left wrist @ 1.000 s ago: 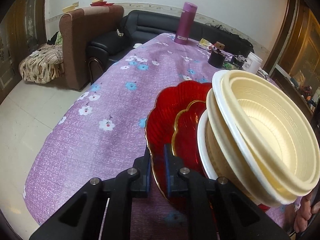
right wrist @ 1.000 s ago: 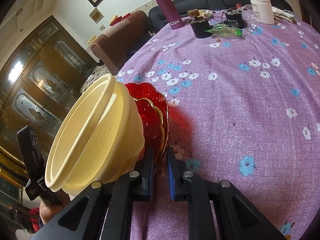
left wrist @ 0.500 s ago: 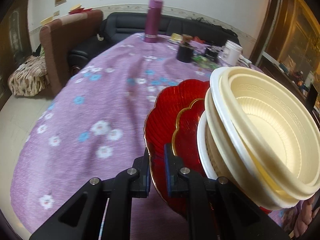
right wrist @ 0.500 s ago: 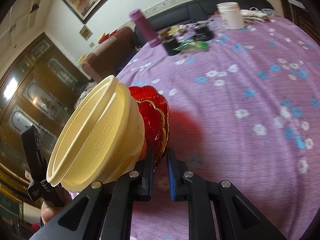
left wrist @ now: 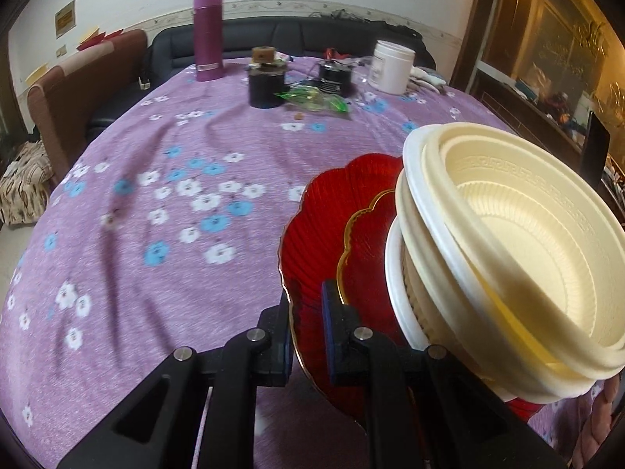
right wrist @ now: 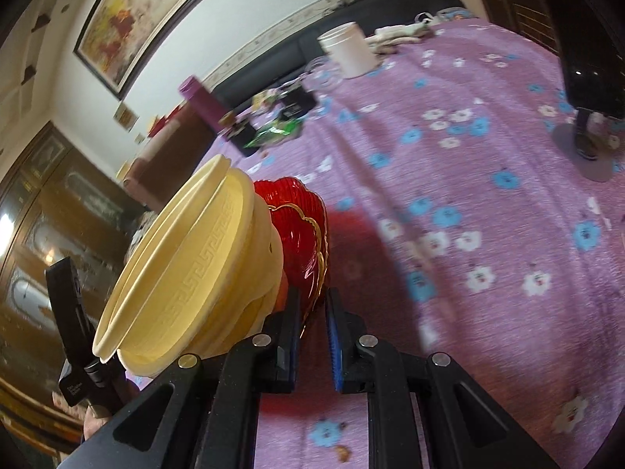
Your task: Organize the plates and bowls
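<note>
Plates and bowls travel as one stack: two red plates [left wrist: 312,242] with cream bowls [left wrist: 519,250] nested on top, carried tilted above the table [left wrist: 156,195], over its near edge. The left gripper [left wrist: 306,332] pinches the large plate's rim on one side; the right gripper [right wrist: 314,332] pinches the red rims opposite. Doing this well probably means levelling the stack, since the bowls lean and could slide, keeping both pinches firm and lowering together onto open cloth short of the purple flask [left wrist: 208,33] and dark jars [left wrist: 266,86]. How many bowls are nested is unclear; the stack's underside is hidden and the cloth is blurred.
</note>
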Available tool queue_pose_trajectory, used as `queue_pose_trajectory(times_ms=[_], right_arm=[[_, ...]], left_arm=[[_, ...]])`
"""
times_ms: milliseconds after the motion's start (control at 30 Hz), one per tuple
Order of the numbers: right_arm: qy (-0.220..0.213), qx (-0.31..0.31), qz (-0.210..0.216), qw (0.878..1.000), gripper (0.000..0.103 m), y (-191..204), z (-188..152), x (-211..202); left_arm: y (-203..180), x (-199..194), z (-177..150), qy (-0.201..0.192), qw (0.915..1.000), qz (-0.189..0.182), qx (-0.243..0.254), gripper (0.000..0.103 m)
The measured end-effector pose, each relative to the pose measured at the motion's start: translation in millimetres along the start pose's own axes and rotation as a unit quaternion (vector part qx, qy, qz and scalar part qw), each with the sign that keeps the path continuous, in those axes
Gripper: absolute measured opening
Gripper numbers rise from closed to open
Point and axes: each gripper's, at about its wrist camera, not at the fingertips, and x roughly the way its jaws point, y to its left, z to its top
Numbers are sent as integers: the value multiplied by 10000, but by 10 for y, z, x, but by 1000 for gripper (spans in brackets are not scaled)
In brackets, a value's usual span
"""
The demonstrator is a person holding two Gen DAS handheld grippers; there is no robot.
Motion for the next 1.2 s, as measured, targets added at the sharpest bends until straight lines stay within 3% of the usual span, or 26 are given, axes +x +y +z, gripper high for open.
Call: queue_pose_trajectory(times_ms=[500, 667, 933, 1200], right_arm=[[-28, 83, -134, 9999, 16, -136, 37, 122], [-24, 78, -146, 9999, 16, -137, 33, 122], [17, 30, -203, 9998, 16, -105, -3, 67], [-180, -178, -398, 9989, 20, -80, -131, -180]], left_arm=[[-44, 155, -16, -119, 9998, 113, -82, 13], [-43, 135, -24, -131, 9997, 159, -95, 18], [85, 4, -75, -225, 9991, 288, -232, 56], [75, -321, -331, -428, 9988, 119, -213, 78]])
